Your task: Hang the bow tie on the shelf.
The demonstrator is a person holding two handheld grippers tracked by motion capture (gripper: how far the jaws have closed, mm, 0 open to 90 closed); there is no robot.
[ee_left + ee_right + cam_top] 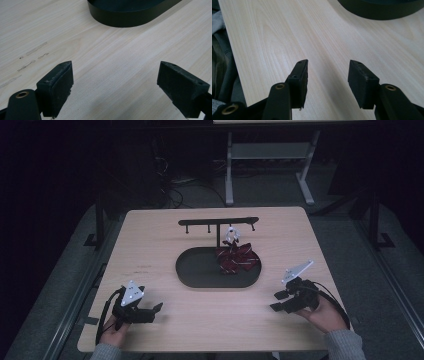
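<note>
Both grippers rest low on the bench, near the bottom edge of the high view. Left gripper at lower left, jaws apart, nothing between them. Right gripper at lower right, jaws apart, empty. Red patterned cloth lies bunched in the right part of the black oval tray, centre frame, beneath the hanger rack. Judgement: approach the cloth from the right, pinch a raised fold, and avoid the tray rim.

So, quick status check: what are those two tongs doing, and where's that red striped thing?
Left tongs open, empty, low over table. Right tongs open, empty. Red striped cloth lies in black tray beside rack. Nothing between tongs and tray.
</note>
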